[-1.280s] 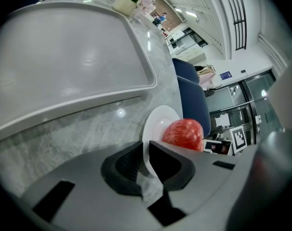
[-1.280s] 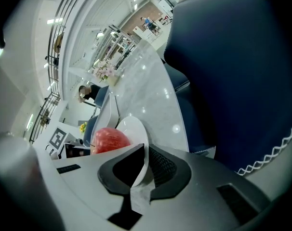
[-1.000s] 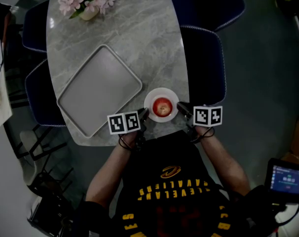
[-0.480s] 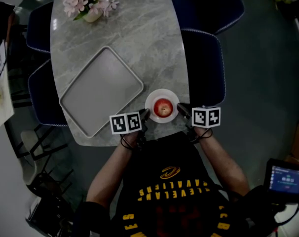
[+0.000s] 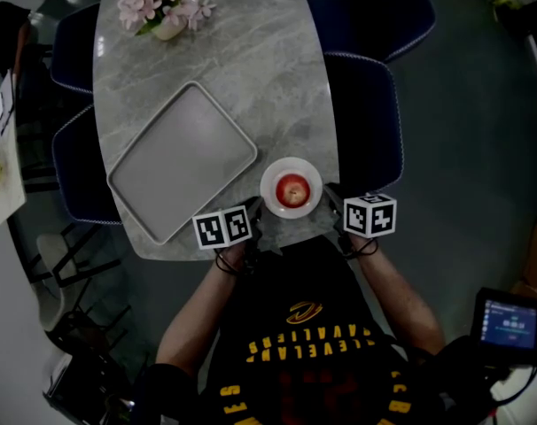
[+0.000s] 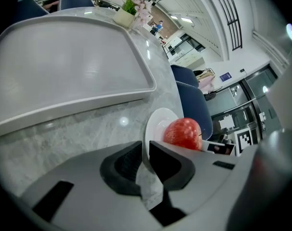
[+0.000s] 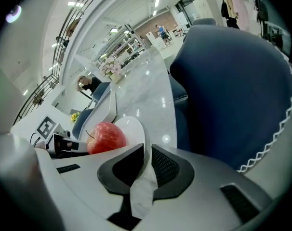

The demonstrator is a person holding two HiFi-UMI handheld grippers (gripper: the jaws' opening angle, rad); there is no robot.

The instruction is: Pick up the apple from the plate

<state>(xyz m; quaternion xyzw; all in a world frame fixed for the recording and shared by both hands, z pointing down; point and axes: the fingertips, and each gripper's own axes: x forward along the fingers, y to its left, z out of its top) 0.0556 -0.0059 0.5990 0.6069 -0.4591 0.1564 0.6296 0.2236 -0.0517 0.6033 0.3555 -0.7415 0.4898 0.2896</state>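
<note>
A red apple (image 5: 291,189) sits in the middle of a small white plate (image 5: 270,177) near the front edge of the grey marble table (image 5: 251,60). My left gripper (image 5: 258,212) is at the plate's left rim and my right gripper (image 5: 329,204) at its right rim. In the left gripper view the jaws (image 6: 146,150) stand almost together, with the plate's (image 6: 158,121) thin rim between their tips and the apple (image 6: 183,134) just beyond. The right gripper view shows the same: narrow jaws (image 7: 147,153) on the plate's (image 7: 131,126) edge, the apple (image 7: 106,137) to the left.
A large grey tray (image 5: 180,162) lies to the left of the plate. A pot of pink flowers (image 5: 162,7) stands at the far end. Dark blue chairs (image 5: 366,113) flank the table. The plate is close to the table's front edge, just ahead of the person's body.
Both marker cubes have slid slightly toward the person, and the right one has rolled a little. The plate and apple stay where they were.
</note>
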